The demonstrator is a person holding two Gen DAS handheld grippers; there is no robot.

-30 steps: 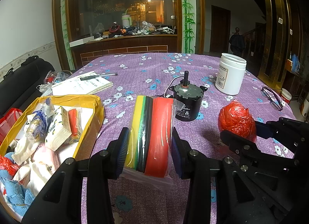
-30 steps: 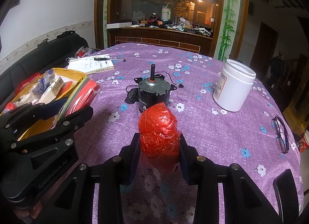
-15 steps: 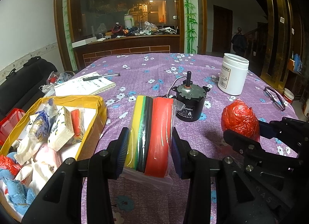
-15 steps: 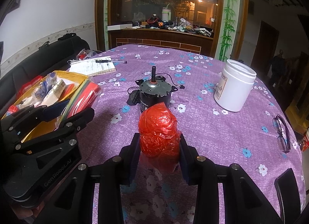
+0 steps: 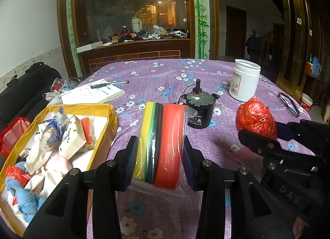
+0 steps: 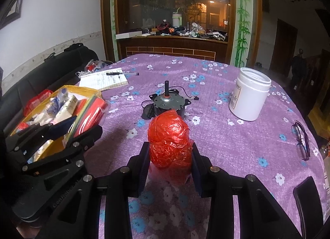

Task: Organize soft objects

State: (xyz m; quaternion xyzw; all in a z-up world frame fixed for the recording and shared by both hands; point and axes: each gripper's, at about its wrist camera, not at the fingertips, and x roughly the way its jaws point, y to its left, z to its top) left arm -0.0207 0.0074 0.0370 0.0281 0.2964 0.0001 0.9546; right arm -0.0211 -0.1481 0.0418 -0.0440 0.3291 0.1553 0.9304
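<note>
Item one: a clear bag of coloured foam strips point(image 5: 163, 142), yellow, green, black and red, is clamped between the pads of the left gripper point(image 5: 158, 156), which press on both its sides. It is held just above the purple flowered tablecloth point(image 5: 144, 72), just right of the yellow-lined box point(image 5: 107, 115). No writing is legible on the bag.

Item two: a crumpled red plastic bag point(image 6: 170, 142) sits pinched between the pads of the right gripper point(image 6: 170, 164), near the table's front edge and directly in front of the motor point(image 6: 168, 103). In the left wrist view the same bundle point(image 5: 256, 120) shows at the right, in that gripper's fingers.

The box holds soft goods: tissue packs, a blue cloth point(image 5: 22, 193), a red roll in clear wrap. One pack carries a lemon print; its text is too small to read.

The small black motor point(image 5: 199, 109) stands upright, shaft up, beside the strip bag. Its side label is present but unreadable.

A white jar point(image 6: 250, 94) stands open at the far right; its label is printed but illegible. A notebook point(image 6: 104, 79) with handwriting lies at the far left, a pen point(image 6: 122, 73) resting on it. Spectacles point(image 6: 300, 140) lie near the right edge.

Moulded lettering on the right gripper's body reads "DAS" in part; that on the left gripper is too dark to read.
</note>
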